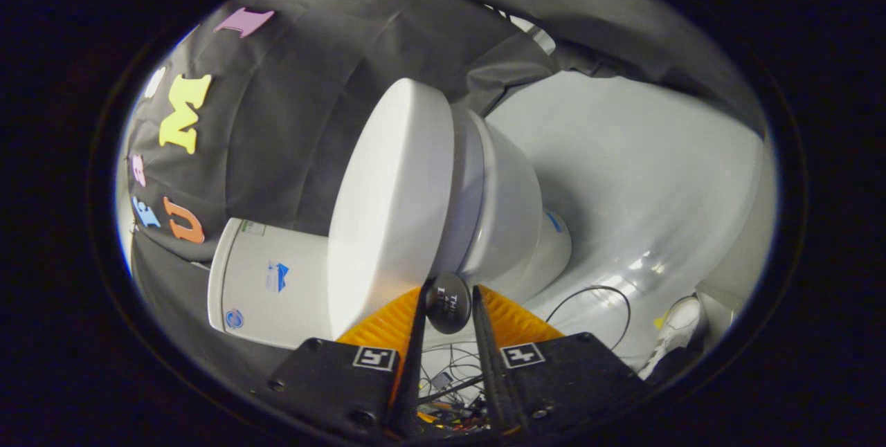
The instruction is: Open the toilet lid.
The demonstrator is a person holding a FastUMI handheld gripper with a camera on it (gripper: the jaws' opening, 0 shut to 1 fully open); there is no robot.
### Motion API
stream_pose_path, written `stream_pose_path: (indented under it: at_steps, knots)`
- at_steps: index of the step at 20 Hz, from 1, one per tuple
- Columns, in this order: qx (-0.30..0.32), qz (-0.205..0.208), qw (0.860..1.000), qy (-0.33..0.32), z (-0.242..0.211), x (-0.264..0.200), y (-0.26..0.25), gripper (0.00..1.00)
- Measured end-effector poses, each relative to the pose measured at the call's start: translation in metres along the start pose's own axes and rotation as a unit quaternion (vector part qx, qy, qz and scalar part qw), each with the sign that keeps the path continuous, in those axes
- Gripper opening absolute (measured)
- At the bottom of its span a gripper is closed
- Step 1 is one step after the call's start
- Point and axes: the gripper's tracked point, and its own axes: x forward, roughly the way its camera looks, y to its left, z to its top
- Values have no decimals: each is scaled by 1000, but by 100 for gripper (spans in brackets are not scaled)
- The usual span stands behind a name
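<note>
Claw (448, 295) clamped on lid knob (448, 304), toilet lid (387, 205) shut.

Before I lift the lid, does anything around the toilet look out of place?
Loose cables trail over the floor beside the toilet. The lid looks intact and closed. The claw grips a dark round knob at the lid's edge.
</note>
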Motion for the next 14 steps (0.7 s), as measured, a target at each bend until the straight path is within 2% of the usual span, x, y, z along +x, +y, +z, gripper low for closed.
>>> stream_pose_path:
  at_steps: [2, 4, 8, 14]
  knots:
    - [3, -3, 1000, -3, 2, -4, -1, 33]
    - [20, 3, 1000, -4, 2, -5, 0, 30]
    - [65, 5, 998, -8, 7, -9, 3, 12]
    - [46, -34, 998, -15, 10, -8, 9, 11]
